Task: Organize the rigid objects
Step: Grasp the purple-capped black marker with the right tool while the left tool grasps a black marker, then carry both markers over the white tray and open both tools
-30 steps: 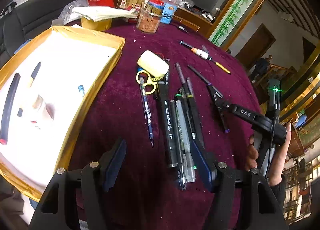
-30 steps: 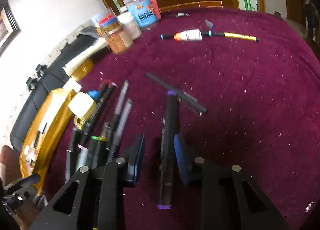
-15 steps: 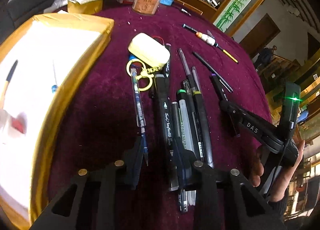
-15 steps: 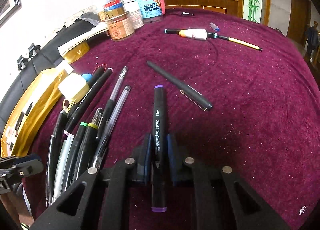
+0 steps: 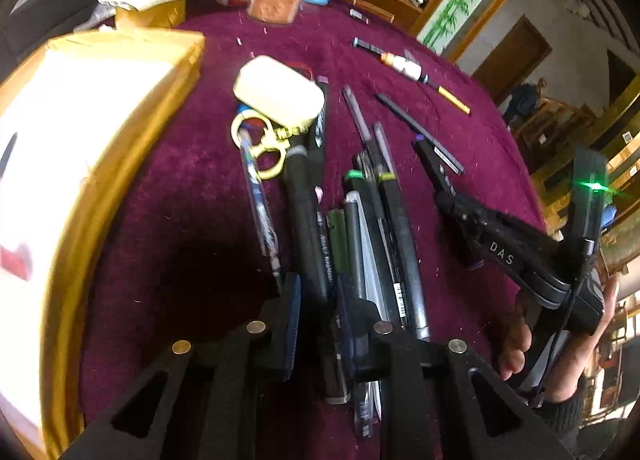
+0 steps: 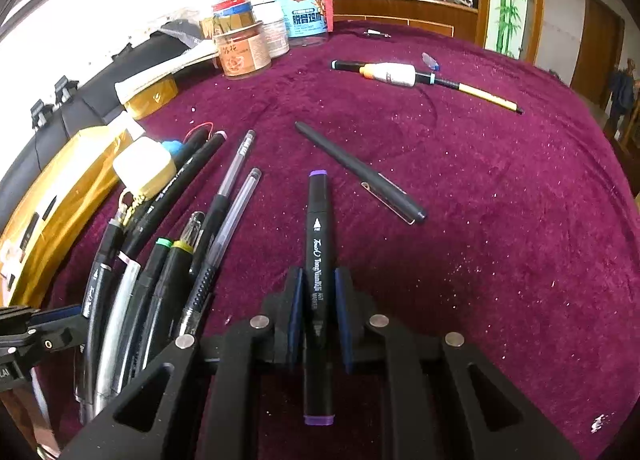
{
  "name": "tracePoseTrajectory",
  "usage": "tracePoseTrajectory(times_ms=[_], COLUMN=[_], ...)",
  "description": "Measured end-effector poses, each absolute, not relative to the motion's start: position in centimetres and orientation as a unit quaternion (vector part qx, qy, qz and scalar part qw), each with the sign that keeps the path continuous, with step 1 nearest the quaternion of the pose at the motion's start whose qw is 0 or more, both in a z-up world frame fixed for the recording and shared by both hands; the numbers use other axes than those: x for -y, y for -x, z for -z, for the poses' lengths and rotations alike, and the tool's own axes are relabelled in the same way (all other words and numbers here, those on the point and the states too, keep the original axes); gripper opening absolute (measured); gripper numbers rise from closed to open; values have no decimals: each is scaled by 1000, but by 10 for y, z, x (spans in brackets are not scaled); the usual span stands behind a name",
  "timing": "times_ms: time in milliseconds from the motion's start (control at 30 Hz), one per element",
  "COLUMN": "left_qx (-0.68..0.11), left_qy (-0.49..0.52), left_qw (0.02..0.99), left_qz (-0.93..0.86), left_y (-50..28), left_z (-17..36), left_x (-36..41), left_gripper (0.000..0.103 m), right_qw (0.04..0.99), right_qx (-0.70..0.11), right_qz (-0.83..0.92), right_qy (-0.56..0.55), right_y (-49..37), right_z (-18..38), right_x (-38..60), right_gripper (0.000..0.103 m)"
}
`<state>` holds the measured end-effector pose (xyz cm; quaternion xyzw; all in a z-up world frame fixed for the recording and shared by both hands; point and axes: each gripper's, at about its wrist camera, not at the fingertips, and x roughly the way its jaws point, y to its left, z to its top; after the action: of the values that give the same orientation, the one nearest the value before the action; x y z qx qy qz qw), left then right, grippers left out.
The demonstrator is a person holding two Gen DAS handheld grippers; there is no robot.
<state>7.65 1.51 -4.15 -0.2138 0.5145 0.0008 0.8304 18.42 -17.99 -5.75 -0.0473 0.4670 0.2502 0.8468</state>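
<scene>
Several pens and markers lie in a bunch [image 5: 376, 228] on the purple cloth. My left gripper [image 5: 320, 312] is low over the bunch's left side. Its jaws are closing with a thick black marker [image 5: 308, 220] between them, and a thin gap still shows at the left pad [image 5: 294, 316]. My right gripper [image 6: 318, 300] is shut on a black marker with purple ends [image 6: 318, 244] that lies on the cloth. In the left wrist view the right gripper [image 5: 448, 196] comes in from the right, held by a person's hand [image 5: 516, 336].
A gold tray with a white lining [image 5: 76, 228] lies at the left. A cream case with yellow scissors [image 5: 276, 96] sits beside it. A black pen [image 6: 360, 172] and a pencil with a white bottle [image 6: 404, 74] lie farther off. Jars [image 6: 298, 12] stand at the back.
My left gripper moved forward and down onto the pen bunch, and its jaws narrowed around the thick black marker. My right jaws shut on the purple-ended marker and have stayed there.
</scene>
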Motion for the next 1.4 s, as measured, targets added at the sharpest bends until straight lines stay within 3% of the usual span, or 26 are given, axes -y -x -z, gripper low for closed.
tracePoseTrajectory(times_ms=[67,233,433,567,767,1033,1400], left_qx=[-512,-482,-437,-401,-339,-341,-394], left_qy=[206,243,284,305,335,356,340], left_qw=[834,841,853,863,878,863,845], left_qz=[1,14,28,17,-37,-108,-123], left_y=[-77,-52,-16,16,64,71,39], left_z=[40,24,-9,-38,-68,-41,-4], left_x=[-13,-26,-49,-81,-147,-218,-241], left_gripper=[16,14,14,14,14,14,14], right_qw=[850,845,856,863,808,763,745], right_qx=[-461,-459,-400,-357,-374,-381,-435], right_qz=[-247,-272,-327,-357,-455,-523,-504], right_qy=[65,41,11,4,-27,-12,32], right_y=[-181,-181,-165,-143,-106,-86,-94], right_z=[57,54,27,2,-33,-50,-6], right_x=[176,180,180,174,112,-5,-77], right_gripper=[15,14,14,14,14,15,15])
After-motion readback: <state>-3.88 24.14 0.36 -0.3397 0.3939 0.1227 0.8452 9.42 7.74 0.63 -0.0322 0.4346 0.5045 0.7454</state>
